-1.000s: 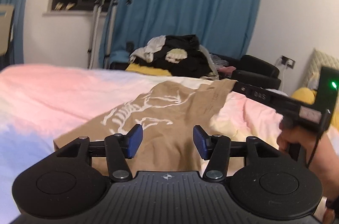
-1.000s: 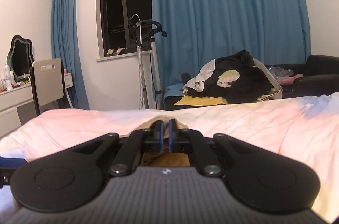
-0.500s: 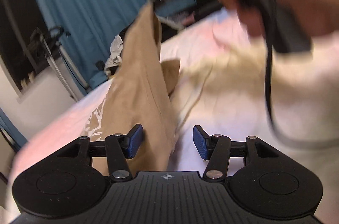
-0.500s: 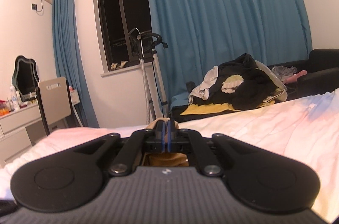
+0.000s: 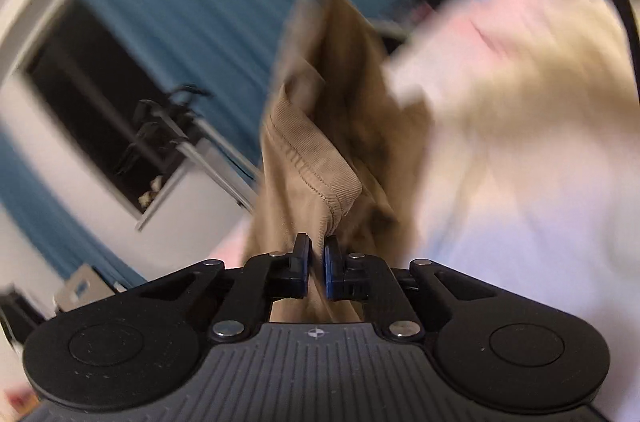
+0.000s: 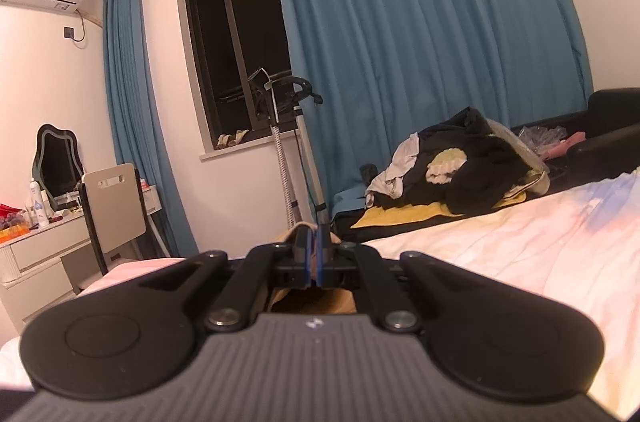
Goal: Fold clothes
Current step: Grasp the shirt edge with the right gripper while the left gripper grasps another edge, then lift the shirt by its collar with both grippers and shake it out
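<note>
Matt ribbed tan cloth shirt point(image 5: 316, 158); matt black plastic claw point(image 5: 317, 258).

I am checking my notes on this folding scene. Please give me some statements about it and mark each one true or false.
1. The left gripper is shut on the tan garment. True.
2. The right gripper stands wide open. False: its jaws pinch tan cloth.
3. The curtains are blue. True.
4. The clothes pile is mostly red. False: mostly black, on a yellow cloth.
5. A chair stands by the dresser. True.
</note>
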A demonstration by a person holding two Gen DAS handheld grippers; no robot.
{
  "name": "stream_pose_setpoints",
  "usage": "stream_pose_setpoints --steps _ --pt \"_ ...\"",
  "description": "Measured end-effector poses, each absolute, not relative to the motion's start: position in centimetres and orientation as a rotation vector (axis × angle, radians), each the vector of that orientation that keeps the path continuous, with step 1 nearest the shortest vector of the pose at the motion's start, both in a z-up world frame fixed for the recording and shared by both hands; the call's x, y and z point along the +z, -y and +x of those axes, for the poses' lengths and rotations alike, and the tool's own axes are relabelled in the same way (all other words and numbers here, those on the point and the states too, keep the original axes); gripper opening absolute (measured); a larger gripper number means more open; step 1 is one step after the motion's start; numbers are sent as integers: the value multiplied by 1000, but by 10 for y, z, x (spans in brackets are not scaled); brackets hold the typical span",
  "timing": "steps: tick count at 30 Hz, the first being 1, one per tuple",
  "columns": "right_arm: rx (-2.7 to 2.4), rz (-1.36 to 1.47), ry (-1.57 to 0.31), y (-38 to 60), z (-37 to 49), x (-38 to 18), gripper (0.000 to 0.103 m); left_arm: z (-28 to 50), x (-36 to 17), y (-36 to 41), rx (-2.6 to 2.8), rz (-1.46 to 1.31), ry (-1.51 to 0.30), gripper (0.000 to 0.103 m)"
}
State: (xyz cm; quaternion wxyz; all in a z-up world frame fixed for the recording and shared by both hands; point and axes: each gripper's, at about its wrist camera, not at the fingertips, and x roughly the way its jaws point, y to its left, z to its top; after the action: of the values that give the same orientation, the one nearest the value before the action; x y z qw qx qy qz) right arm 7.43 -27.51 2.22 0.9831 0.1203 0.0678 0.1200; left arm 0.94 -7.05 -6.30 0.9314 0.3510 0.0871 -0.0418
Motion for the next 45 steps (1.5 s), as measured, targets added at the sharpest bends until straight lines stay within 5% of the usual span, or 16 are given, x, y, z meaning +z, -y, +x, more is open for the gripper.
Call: stream_pose_setpoints --steps 8,17,22,24,30,43,45 --pt "190 224 -81 290 39 46 1 -33 -4 40 -60 424 -17 6" --pt "306 47 -284 256 24 11 5 -54 14 27 -69 317 -40 6" --pt "382 -146 -376 213 26 -25 17 -56 14 22 -58 290 -56 6" --pt "388 -269 -384 195 27 -40 34 -56 14 20 -58 273 -65 6" --pt "353 -538 -347 159 39 -77 40 -46 17 9 -64 215 -95 6" --pt "305 -919 -224 140 65 -134 38 -17 9 -14 -62 101 -150 6" --pt "306 -890 -167 141 62 -130 29 -16 8 -17 -46 98 -143 6"
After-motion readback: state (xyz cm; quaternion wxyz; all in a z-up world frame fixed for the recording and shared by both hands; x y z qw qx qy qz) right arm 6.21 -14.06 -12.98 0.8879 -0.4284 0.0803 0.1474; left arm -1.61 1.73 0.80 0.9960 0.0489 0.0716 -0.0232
